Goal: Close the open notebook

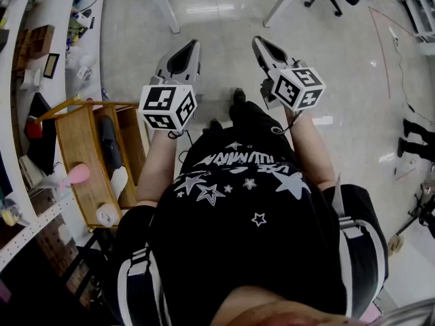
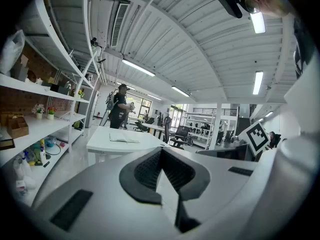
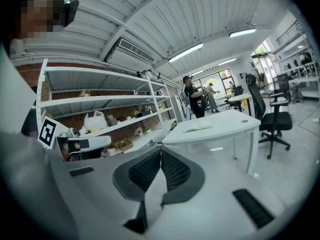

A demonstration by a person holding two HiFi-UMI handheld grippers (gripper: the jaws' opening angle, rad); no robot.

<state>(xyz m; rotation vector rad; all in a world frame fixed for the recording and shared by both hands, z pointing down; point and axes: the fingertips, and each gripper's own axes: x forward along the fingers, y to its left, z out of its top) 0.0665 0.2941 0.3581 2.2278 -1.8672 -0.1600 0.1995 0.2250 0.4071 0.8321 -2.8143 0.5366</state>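
The open notebook (image 2: 122,138) lies flat on a white table (image 2: 102,146) some way ahead of me; in the right gripper view the notebook (image 3: 198,127) rests near the middle of the table top (image 3: 230,121). It does not show in the head view. My left gripper (image 1: 192,44) is held level at waist height, its jaws shut with nothing between them (image 2: 161,150). My right gripper (image 1: 258,41) is beside it, tipped slightly down, also shut and empty (image 3: 161,150). Both are well short of the table.
A person (image 3: 192,103) stands behind the table. White shelving (image 3: 100,109) full of small items runs along the left, and a wooden cart (image 1: 81,155) stands by my left leg. A black office chair (image 3: 272,119) is right of the table. Table legs (image 1: 163,5) stand on the floor ahead.
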